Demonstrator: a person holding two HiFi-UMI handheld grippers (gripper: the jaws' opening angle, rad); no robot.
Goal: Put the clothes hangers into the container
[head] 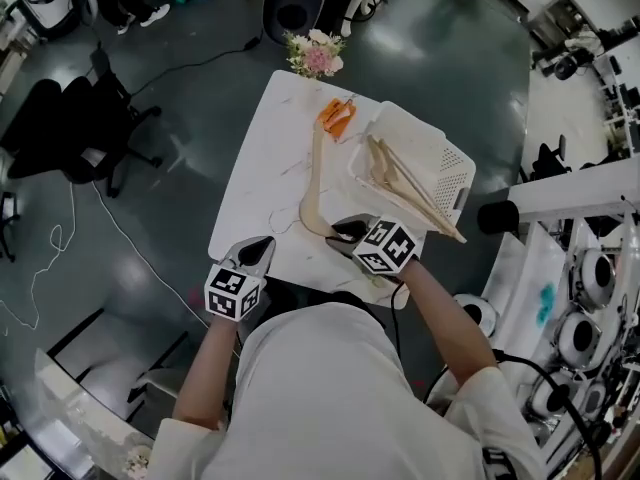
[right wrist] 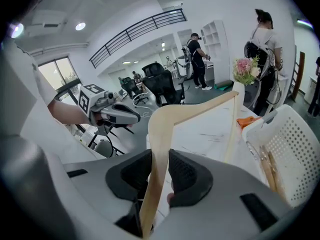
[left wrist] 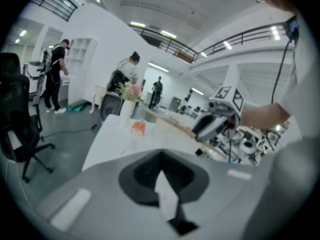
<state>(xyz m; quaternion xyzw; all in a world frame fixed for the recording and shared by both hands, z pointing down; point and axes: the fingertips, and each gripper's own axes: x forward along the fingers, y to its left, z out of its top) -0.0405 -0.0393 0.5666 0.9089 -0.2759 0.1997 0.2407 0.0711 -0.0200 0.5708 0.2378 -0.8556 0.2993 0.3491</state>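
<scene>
- Head view: my right gripper (head: 345, 233) pinches 1 arm of the wooden hanger (head: 316, 183) at the near edge of the table (head: 270, 158). The rest of it lies flat on the table. I judge this end grip lets me swing it right into the container (head: 450, 168), which sits just beside and holds other hangers (head: 400, 183).
- Left gripper view: my left gripper (left wrist: 162, 184) has its jaws pressed together, holding none of the hangers. It sits at the table's near-left corner, probably to stay clear of the swing.
- Right gripper view: the pads clamp both flat faces of the arm, so it shouldn't twist. The container is at right.
</scene>
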